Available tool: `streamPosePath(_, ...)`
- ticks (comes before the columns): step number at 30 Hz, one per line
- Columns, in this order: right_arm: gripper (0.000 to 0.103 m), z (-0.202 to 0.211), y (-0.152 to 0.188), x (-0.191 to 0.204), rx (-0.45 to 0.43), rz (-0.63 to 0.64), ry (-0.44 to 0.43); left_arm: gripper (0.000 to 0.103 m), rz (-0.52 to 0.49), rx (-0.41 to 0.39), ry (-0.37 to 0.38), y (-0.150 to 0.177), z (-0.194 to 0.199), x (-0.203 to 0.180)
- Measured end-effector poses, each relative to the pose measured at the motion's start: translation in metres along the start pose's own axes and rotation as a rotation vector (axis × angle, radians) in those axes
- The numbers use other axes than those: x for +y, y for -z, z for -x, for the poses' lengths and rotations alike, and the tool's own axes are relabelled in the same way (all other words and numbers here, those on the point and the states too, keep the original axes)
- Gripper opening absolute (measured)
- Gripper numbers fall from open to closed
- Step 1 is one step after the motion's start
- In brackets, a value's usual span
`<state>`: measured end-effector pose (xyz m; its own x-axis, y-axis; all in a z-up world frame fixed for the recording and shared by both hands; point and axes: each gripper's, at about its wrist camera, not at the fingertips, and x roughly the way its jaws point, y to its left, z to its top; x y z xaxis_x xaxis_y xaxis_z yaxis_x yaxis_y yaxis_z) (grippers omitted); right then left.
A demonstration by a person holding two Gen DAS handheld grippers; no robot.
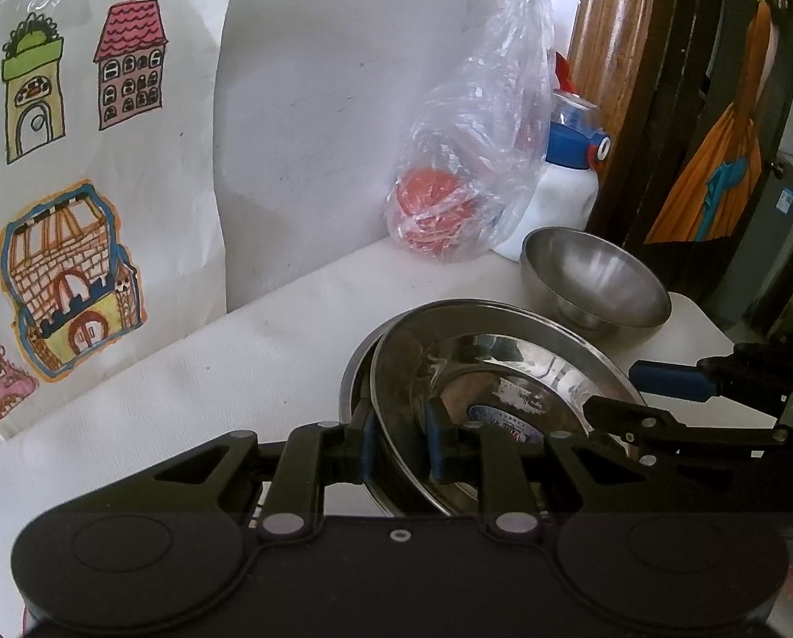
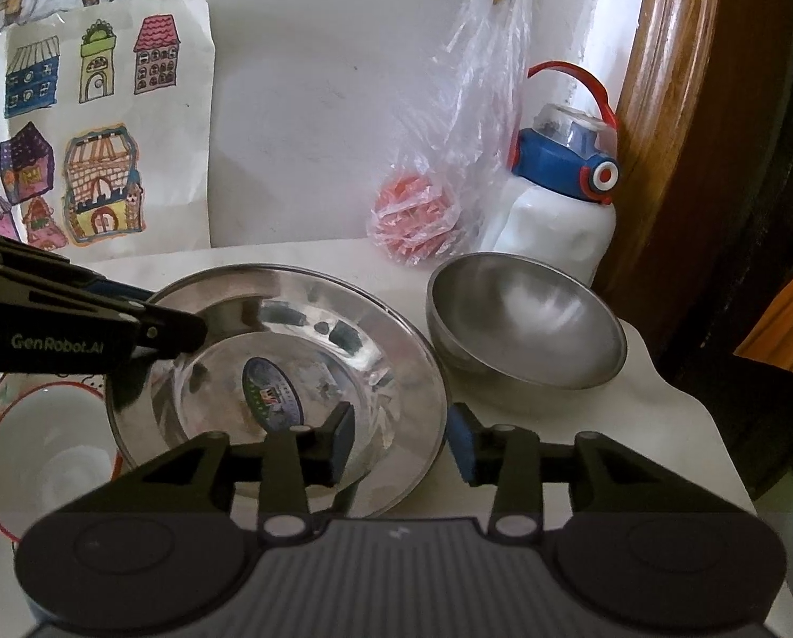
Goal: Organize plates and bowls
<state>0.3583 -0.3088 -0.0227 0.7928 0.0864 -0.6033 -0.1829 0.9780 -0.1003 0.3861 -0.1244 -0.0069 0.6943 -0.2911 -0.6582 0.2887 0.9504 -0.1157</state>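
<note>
A shiny steel plate (image 1: 502,361) (image 2: 311,329) with a sticker in its middle lies on the white table, tilted over a second steel plate (image 1: 356,372). My left gripper (image 1: 400,446) (image 2: 173,327) is shut on the top plate's left rim. My right gripper (image 2: 401,444) (image 1: 657,377) is open, its jaws astride the plate's right rim without pressing it. A steel bowl (image 1: 595,276) (image 2: 526,319) sits just right of the plates. A white bowl with a red rim (image 2: 50,452) sits at the left.
A clear plastic bag with red things inside (image 1: 449,202) (image 2: 423,212) and a white bottle with a blue lid (image 2: 561,196) (image 1: 566,186) stand at the back by the wall. Children's drawings (image 1: 77,186) lean at the left. A wooden frame (image 2: 678,106) bounds the right.
</note>
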Motion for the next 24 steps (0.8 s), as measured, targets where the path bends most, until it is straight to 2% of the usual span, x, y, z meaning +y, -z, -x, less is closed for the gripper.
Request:
streamPosePath(5, 0.051, 0.002, 0.000, 0.001, -0.008, 0.003, -0.005, 0.030, -0.003, -0.007, 0.009, -0.001, 0.004, -0.001)
streamPosePath(6, 0.051, 0.002, 0.000, 0.001, -0.009, 0.004, -0.005, 0.034, -0.005, -0.014, 0.003, -0.001, 0.005, -0.001)
streamPosePath(7, 0.053, 0.003, 0.001, 0.001, -0.011, 0.004, -0.005, 0.044, -0.009, -0.027, -0.013, -0.001, 0.007, -0.002)
streamPosePath(8, 0.056, 0.004, 0.001, 0.001, -0.012, 0.004, -0.005, 0.049, -0.015, -0.045, -0.024, -0.001, 0.010, -0.002)
streamPosePath(12, 0.072, 0.012, 0.002, -0.001, -0.036, -0.011, -0.007, 0.053, -0.010, -0.065, -0.030, -0.004, 0.016, 0.002)
streamPosePath(14, 0.083, 0.019, 0.003, -0.003, -0.056, -0.024, -0.004, 0.065, 0.003, -0.077, -0.035, -0.005, 0.020, 0.004)
streamPosePath(18, 0.092, 0.038, 0.006, -0.011, -0.100, -0.052, 0.003, 0.078, 0.026, -0.103, -0.029, -0.006, 0.030, 0.005)
streamPosePath(20, 0.100, 0.048, 0.008, -0.015, -0.123, -0.071, 0.006, 0.089, 0.036, -0.111, -0.018, -0.007, 0.037, 0.004)
streamPosePath(24, 0.103, 0.072, 0.012, -0.027, -0.171, -0.103, 0.023, 0.102, 0.054, -0.150, 0.001, -0.009, 0.050, -0.003)
